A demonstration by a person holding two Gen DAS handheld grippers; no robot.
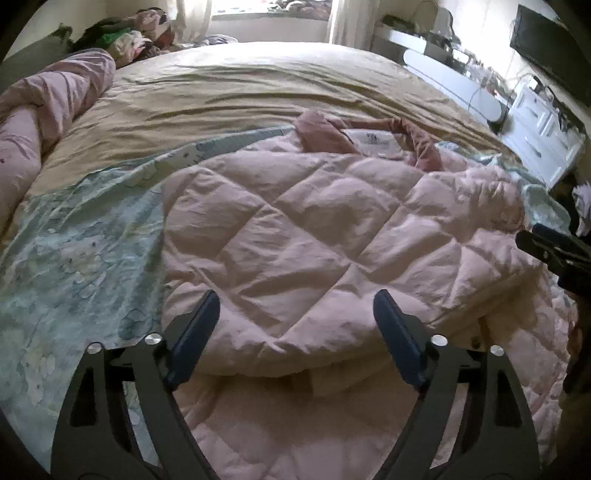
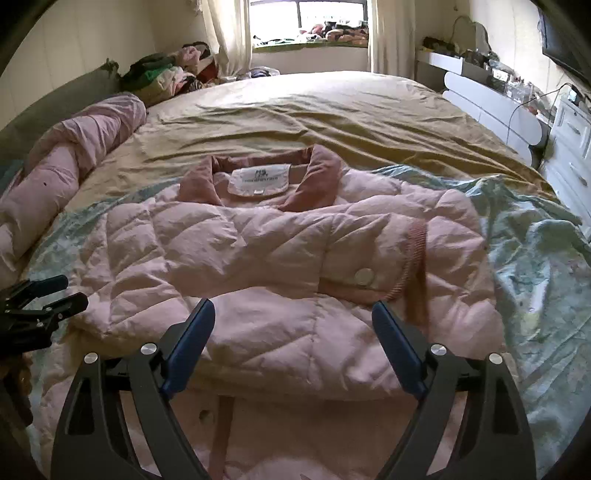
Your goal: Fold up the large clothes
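1. Left claw [image 1: 295, 314]: jaws spread wide with nothing between them, hovering above the near-left part of the pink quilted jacket [image 1: 314, 236]. The fingers [image 1: 195, 336] do not press the fabric.
2. Pink quilted jacket: it lies on the pale green patterned sheet [image 1: 74, 258] at the near end of the bed [image 2: 332, 110], collar [image 2: 317, 177] toward the window [image 2: 310, 18] and a white label [image 2: 258, 179] showing inside the neck. The body is puffy and diamond-stitched. One sleeve is already laid across the chest, its ribbed cuff [image 2: 415, 258] and a round snap button [image 2: 364, 277] to the right of the jacket's middle. A near portion of the jacket lies flat below a thick folded edge.
3. Right claw [image 2: 293, 317]: jaws likewise wide and empty, poised over the jacket's near middle, just short of the folded sleeve.
4. Step in hand, as judged: between grasps; the side folds seem made and the lengthwise fold remains.
5. Next move, as judged: both claws should pinch the near hem well apart from each other and carry it toward the collar. The padding looks springy and may bulge back open.
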